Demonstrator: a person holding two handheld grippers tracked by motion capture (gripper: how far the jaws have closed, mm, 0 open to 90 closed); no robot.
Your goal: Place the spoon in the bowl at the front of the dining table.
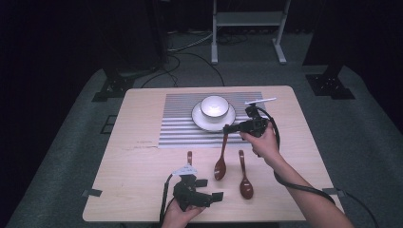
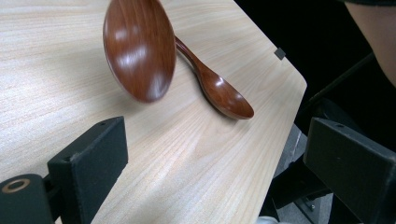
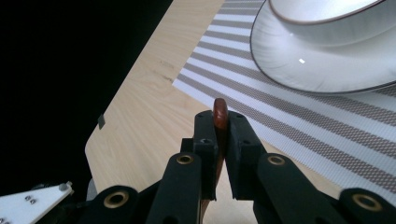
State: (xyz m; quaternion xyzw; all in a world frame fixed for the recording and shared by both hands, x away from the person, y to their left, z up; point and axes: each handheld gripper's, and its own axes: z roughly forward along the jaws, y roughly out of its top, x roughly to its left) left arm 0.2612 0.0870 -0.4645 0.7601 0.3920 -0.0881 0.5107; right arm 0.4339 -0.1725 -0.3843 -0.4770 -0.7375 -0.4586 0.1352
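Three dark red-brown wooden spoons are on or over the table. My right gripper point(image 1: 227, 128) point(image 3: 220, 128) is shut on the handle tip of one spoon point(image 1: 220, 164) point(image 3: 220, 112), which hangs tilted with its bowl point(image 2: 140, 51) just above the wood. A second spoon point(image 1: 245, 183) point(image 2: 217, 88) lies flat to its right. The handle of a third spoon point(image 1: 189, 156) pokes out behind my left gripper point(image 1: 210, 188) point(image 2: 219, 158), which is open near the front edge with nothing between its jaws. A white bowl point(image 1: 214, 106) point(image 3: 327, 18) sits on a saucer point(image 1: 199, 118) point(image 3: 299, 60).
A grey striped placemat point(image 1: 176, 128) point(image 3: 299, 116) lies under the saucer at the table's back half. The table's right front corner point(image 2: 299, 84) is close to the lying spoon. Bare wood point(image 1: 128, 166) stretches to the left. A white stand point(image 1: 247, 23) is on the floor behind.
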